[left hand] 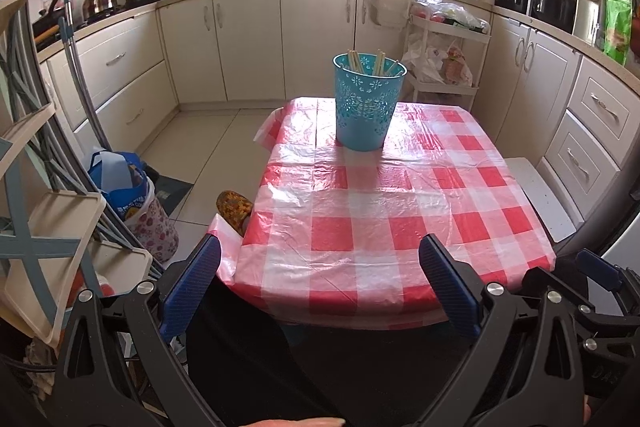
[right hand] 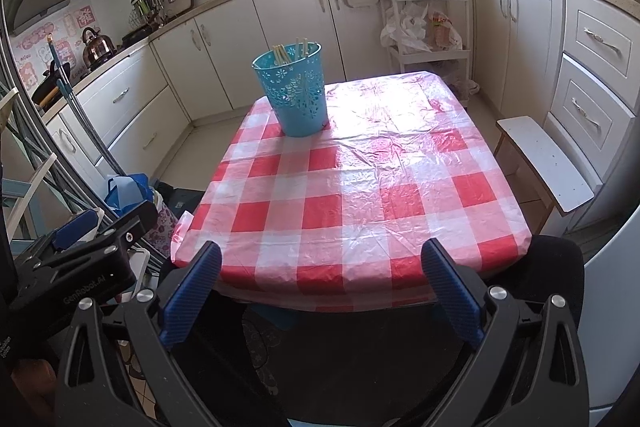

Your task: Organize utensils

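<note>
The chopsticks [left hand: 366,62] show only their tips — the teal basket [left hand: 366,107] hides the rest, so their count stays unclear. The table [right hand: 360,187] legs are hidden under the checked cloth [left hand: 380,211].

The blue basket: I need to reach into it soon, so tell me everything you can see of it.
The blue basket is a round, tapered container of what looks like plastic, with flower-shaped cutouts in its wall. It stands upright on the red-and-white checked tablecloth at the table's far end. Pale chopsticks lean inside, their tips above the rim. Both grippers are open and well short of it.
</note>
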`<state>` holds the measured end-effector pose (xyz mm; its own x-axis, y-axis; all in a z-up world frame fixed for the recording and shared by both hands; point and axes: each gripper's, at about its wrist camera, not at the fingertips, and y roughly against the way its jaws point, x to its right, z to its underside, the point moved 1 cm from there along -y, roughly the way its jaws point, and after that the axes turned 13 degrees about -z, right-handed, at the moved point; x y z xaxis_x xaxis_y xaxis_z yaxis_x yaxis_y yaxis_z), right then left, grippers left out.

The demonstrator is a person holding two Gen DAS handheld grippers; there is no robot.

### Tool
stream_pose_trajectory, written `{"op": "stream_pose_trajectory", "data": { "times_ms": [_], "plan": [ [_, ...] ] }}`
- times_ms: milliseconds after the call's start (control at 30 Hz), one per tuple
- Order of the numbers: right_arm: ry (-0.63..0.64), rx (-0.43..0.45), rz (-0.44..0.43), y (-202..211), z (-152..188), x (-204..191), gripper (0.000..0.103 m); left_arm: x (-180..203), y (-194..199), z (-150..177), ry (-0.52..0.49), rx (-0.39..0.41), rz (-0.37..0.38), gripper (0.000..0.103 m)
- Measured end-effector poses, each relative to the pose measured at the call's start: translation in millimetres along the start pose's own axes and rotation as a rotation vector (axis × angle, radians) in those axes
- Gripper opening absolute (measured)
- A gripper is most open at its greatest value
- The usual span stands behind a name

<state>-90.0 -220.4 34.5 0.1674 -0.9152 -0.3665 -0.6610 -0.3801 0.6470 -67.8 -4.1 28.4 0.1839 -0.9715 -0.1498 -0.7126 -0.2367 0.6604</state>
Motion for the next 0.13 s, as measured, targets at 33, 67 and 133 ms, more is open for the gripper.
{"op": "stream_pose_trajectory", "data": {
  "times_ms": [33, 67, 133],
  "plan": [
    [0.000, -0.005, -0.001, -2.5, -0.8, 0.3, 0.096, -0.5, -2.3, -0.4, 0.002, -0.006, -0.001, 0.095],
    [0.002, -0.009, -0.001, -4.7, -1.4, 0.3, 0.096, -1.1, -4.1, -0.1, 0.005, -0.011, -0.002, 0.095],
    [0.005, -0.017, -0.001, -9.0, -2.2, -0.2, 0.096, -2.3, -8.7, -0.8, 0.011, -0.020, -0.002, 0.095]
  ]
}}
